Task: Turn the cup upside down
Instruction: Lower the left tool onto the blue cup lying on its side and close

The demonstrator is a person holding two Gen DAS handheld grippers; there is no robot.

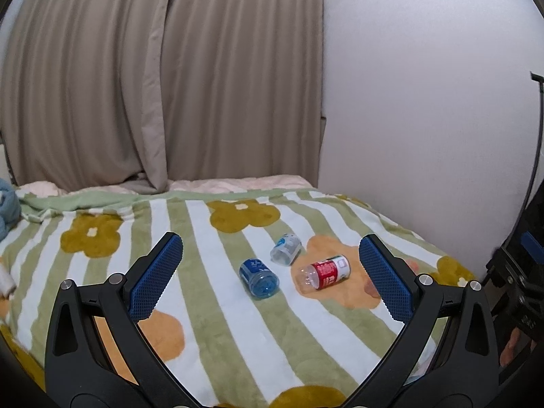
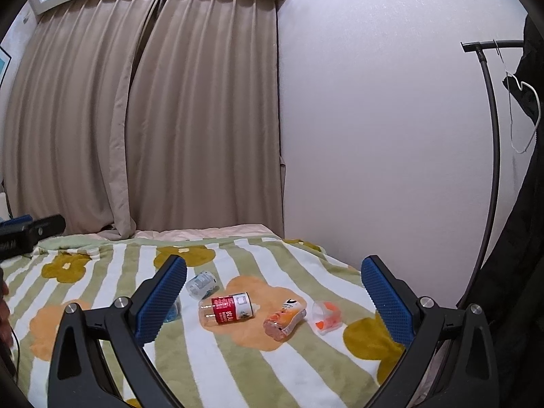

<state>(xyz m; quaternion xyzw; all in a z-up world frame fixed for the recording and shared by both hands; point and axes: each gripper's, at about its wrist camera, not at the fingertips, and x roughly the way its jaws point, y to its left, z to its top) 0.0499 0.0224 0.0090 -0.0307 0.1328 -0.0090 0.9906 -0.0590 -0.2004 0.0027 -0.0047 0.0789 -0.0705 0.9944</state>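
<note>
A fleecy blanket striped green and white with mustard and orange flower patches (image 1: 217, 309) (image 2: 238, 360) covers the bed and fills the lower half of both views. Behind it, from 9 to 12 o'clock, hang beige pleated fabric curtains (image 1: 163, 78) (image 2: 146, 112), their hems bunched on a pale pink sheet (image 1: 234, 183) (image 2: 210, 231) at the bed's far edge. A plain white wall (image 1: 425, 102) (image 2: 380, 119) takes up the 1 to 3 o'clock side. At 3 o'clock in the right wrist view stands a thin black metal clothes rack (image 2: 493, 156) with a white wire hanger (image 2: 527, 115) beside dark clothing (image 2: 533, 204). A pale blue soft item (image 1: 8, 209) sits at 9 o'clock in the left wrist view.
</note>
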